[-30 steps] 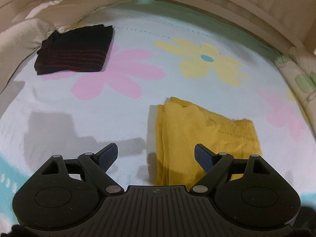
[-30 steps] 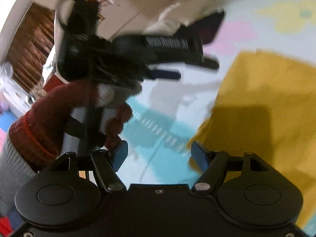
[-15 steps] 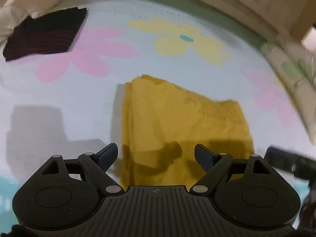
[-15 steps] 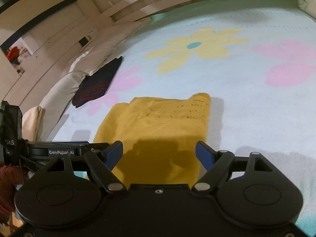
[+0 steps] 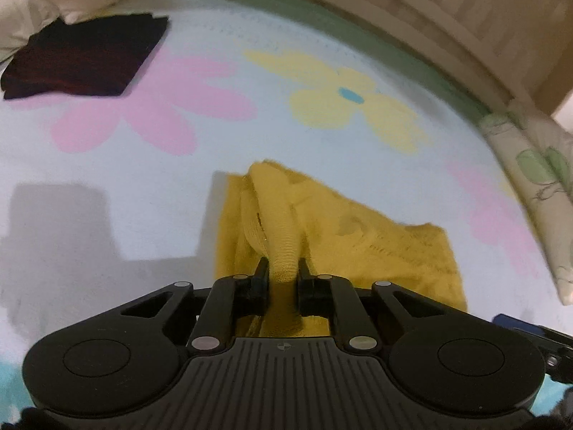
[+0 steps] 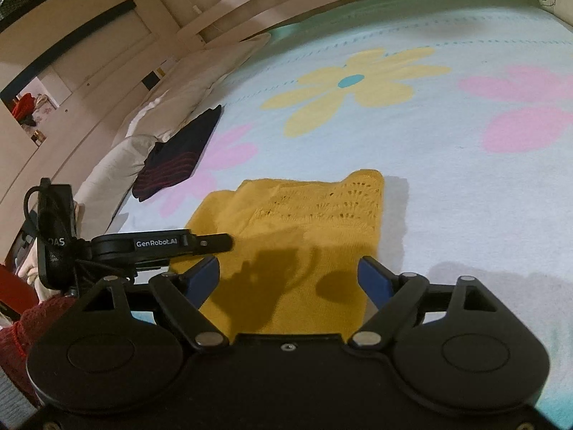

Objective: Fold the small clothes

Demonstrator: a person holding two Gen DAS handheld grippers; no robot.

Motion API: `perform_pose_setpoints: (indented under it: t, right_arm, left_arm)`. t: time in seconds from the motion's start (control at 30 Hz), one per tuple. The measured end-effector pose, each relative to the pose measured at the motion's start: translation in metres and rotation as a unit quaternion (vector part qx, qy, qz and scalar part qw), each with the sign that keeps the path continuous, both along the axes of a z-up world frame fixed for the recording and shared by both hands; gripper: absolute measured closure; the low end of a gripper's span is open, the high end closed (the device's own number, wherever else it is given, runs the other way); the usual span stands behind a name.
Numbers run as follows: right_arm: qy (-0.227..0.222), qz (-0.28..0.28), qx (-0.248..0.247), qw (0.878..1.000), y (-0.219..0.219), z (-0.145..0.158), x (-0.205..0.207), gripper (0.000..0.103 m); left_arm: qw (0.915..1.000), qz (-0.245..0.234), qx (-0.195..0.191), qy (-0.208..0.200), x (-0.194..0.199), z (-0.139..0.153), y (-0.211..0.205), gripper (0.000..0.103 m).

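A yellow knitted garment [image 5: 376,243] lies on the flowered bed sheet [image 5: 179,165]. My left gripper [image 5: 283,279] is closing, and its pads pinch a raised ridge of the cloth at the garment's near left edge. The right wrist view shows the same garment [image 6: 304,215] spread flat, with my left gripper [image 6: 224,242] coming in from the left at its edge. My right gripper [image 6: 290,272] hovers over the garment's near edge with its jaws opening. The cloth lies under the gap and its blue pads [image 6: 204,276] do not press it.
A folded dark striped garment [image 5: 86,61] [image 6: 179,154] lies at the far left by white pillows [image 6: 172,107]. A leaf-print pillow [image 5: 530,186] borders the right side. A wooden bed frame [image 5: 429,18] runs along the back. A red knit sleeve [image 6: 21,333] shows at lower left.
The left gripper sank onto the yellow garment and closed on a fold of it. The right gripper swung from facing the left hand to face the garment, then held still.
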State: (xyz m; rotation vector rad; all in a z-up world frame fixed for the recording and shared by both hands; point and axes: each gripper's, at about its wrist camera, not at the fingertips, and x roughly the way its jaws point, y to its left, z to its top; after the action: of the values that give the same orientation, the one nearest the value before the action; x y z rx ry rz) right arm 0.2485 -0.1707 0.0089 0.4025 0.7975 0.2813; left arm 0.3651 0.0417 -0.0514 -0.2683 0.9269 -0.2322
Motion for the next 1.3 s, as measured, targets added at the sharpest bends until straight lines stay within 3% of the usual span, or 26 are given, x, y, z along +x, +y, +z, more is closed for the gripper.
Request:
perform_pose_setpoints:
  t: [0.1,0.17,0.2,0.3,0.33,0.37,0.47,0.63,0.67,0.77,0.9,1.2,1.3]
  right_arm:
    - [0.001,-0.007,0.001,1.000,-0.004,-0.001,0.000,0.017]
    - [0.002,-0.010,0.002,1.000,-0.006,-0.002,-0.001,0.017]
    - [0.002,-0.011,0.003,1.000,-0.007,-0.002,-0.001,0.017]
    - [0.007,-0.015,0.003,1.000,-0.007,-0.003,-0.001,0.017]
    - [0.008,-0.015,0.004,1.000,-0.007,-0.004,-0.001,0.017]
    - [0.009,-0.016,0.003,1.000,-0.007,-0.004,-0.002,0.017]
    - [0.010,-0.017,0.001,1.000,-0.006,-0.004,-0.002,0.016]
    - [0.017,-0.024,0.000,1.000,-0.009,-0.009,0.003,0.011]
    - [0.020,-0.024,-0.001,1.000,-0.009,-0.010,0.003,0.011]
    - [0.030,-0.022,-0.006,0.999,-0.010,-0.016,0.005,0.011]
    - [0.037,-0.028,-0.006,0.999,-0.013,-0.020,0.004,0.008]
    - [0.023,-0.014,0.001,1.000,-0.003,-0.007,0.005,0.003]
    - [0.026,-0.012,0.001,1.000,0.000,-0.009,0.007,0.003]
  left_arm:
    - [0.9958,-0.031,0.065,-0.057,-0.007,0.016,-0.017,0.091]
    - [0.9807,-0.070,0.132,-0.127,-0.016,0.029,-0.036,0.090]
    - [0.9773,-0.073,0.143,-0.138,-0.016,0.031,-0.039,0.090]
    - [0.9936,-0.054,0.086,-0.049,0.001,0.015,-0.029,0.086]
    - [0.9952,-0.045,0.085,-0.014,0.006,0.005,-0.024,0.084]
    - [0.9953,-0.034,0.090,0.000,0.007,-0.002,-0.019,0.075]
    - [0.9968,-0.021,0.076,-0.003,0.003,0.001,-0.004,0.058]
    - [0.9987,-0.018,0.036,0.031,-0.010,-0.006,0.021,0.046]
    - [0.9987,-0.018,0.034,0.032,-0.013,-0.008,0.026,0.039]
    - [0.9983,-0.025,0.032,0.041,-0.016,-0.006,0.038,0.036]
    - [0.9974,-0.028,0.040,0.053,-0.024,-0.002,0.048,0.023]
    - [0.9982,-0.035,0.031,0.037,-0.038,0.013,0.059,0.022]
    - [0.9985,-0.043,0.001,0.033,-0.045,0.018,0.062,0.017]
